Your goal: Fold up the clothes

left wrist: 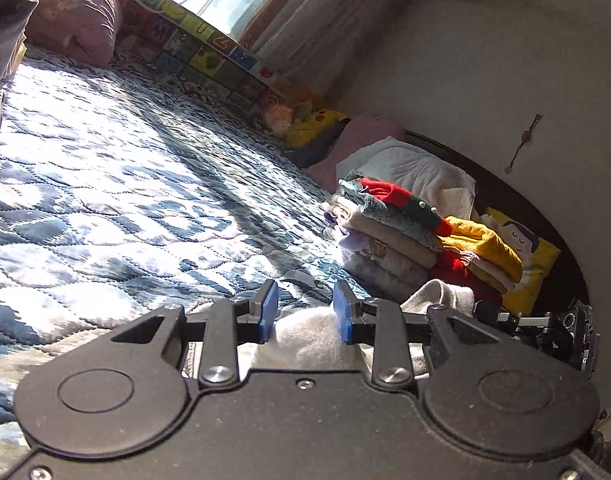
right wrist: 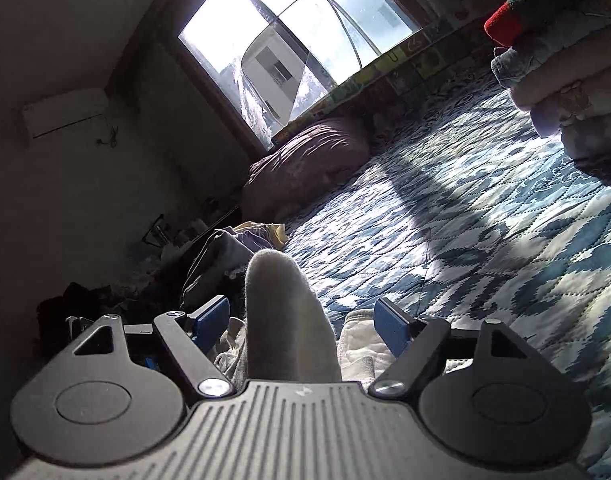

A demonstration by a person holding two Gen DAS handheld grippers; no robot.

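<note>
Both my tools spread: left tool [left wrist: 305,312] and right tool [right wrist: 305,320] straddle the white garment [left wrist: 309,340] at six o'clock on the bed [left wrist: 125,180]. Shallow pinch, and the fleece slips free, fold collapsing.

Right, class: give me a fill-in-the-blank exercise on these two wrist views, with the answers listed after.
1. The stack of folded clothes sits on a quilt patterned in white and ____.
2. The top item of the stack is red and ____.
3. Both the left tongs and the right tongs are ____.
4. The white garment rises between the right tongs' ____ pads.

Answers: blue; green; open; blue
</note>
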